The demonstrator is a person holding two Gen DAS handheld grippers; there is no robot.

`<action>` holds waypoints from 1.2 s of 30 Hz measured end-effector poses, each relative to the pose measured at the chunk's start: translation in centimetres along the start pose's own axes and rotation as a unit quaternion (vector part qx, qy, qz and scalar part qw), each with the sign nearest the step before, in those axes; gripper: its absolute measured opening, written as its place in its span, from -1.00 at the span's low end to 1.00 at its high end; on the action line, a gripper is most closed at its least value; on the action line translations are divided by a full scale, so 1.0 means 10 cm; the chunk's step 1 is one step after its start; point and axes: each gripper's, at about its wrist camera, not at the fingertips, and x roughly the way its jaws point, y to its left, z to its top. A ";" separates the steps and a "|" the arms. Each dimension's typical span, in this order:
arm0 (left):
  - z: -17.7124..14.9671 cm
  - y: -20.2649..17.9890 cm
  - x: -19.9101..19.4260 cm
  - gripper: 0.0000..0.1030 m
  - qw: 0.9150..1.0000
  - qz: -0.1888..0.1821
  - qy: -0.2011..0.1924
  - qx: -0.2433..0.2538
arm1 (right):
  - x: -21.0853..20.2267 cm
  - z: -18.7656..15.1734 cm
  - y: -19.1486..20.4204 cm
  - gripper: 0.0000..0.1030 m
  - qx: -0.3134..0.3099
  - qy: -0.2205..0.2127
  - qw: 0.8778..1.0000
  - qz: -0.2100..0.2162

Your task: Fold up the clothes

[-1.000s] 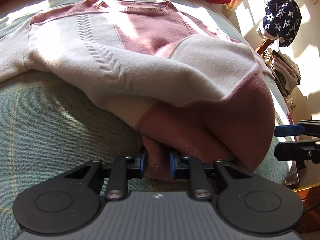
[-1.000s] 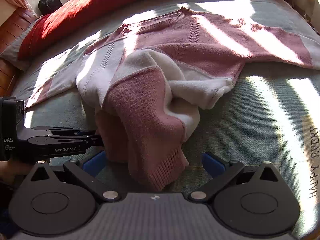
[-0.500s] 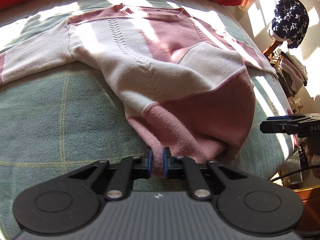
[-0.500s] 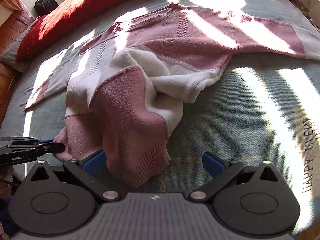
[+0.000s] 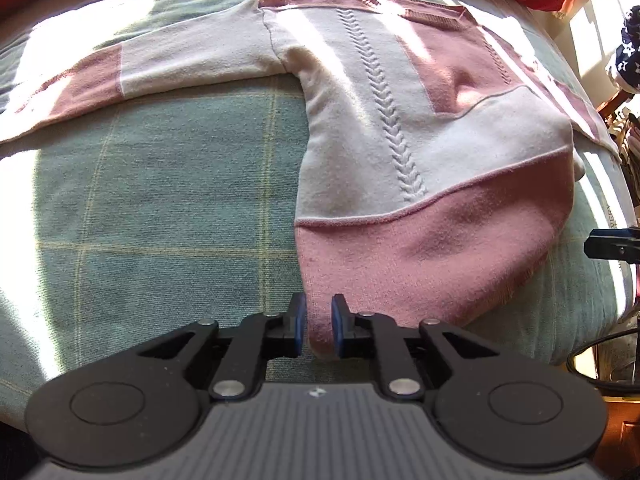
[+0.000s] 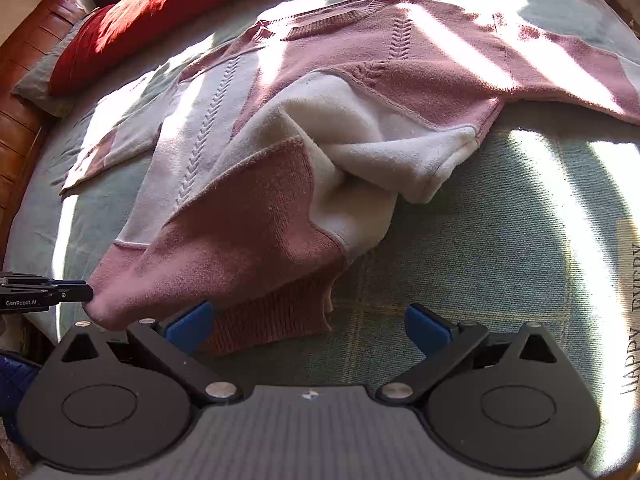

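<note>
A pink and cream knit sweater (image 5: 400, 152) lies on the green plaid bedspread (image 5: 160, 200), neck toward the far side. My left gripper (image 5: 319, 330) is shut on the sweater's pink bottom corner. In the right wrist view the sweater (image 6: 320, 128) is bunched along its lower right side, with the ribbed hem (image 6: 272, 320) resting on the bed. My right gripper (image 6: 308, 326) is open, its left pad against the hem and nothing pinched. The left gripper (image 6: 60, 294) shows at that view's left edge, holding the corner.
A red pillow (image 6: 168, 4) runs along the head of the bed, beside a brown headboard (image 6: 20, 92). Star-print fabric (image 5: 628, 60) and stacked clothes sit past the bed's right side. The right gripper's tip (image 5: 612, 242) shows at the left view's right edge.
My left gripper pulled the pink corner back toward the bed's near edge, stretching the sweater's left side flat. The right gripper stayed open and drew back with it.
</note>
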 end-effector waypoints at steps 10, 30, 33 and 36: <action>0.29 -0.32 -0.03 -0.31 0.997 -0.025 -0.039 0.056 | 0.20 -0.01 -0.08 1.00 0.004 -0.003 1.000 0.008; 0.69 -2.26 0.28 0.13 0.917 -0.246 -0.003 0.315 | -0.01 -0.54 -0.33 1.00 0.001 0.011 1.000 -0.018; 0.64 -2.49 0.51 0.23 0.903 -0.268 0.041 0.333 | -0.02 -0.61 -0.41 1.00 0.019 0.006 1.000 -0.017; 0.59 -2.60 0.83 0.24 0.904 -0.251 0.087 0.334 | -0.05 -0.65 -0.47 1.00 0.034 -0.001 0.999 -0.019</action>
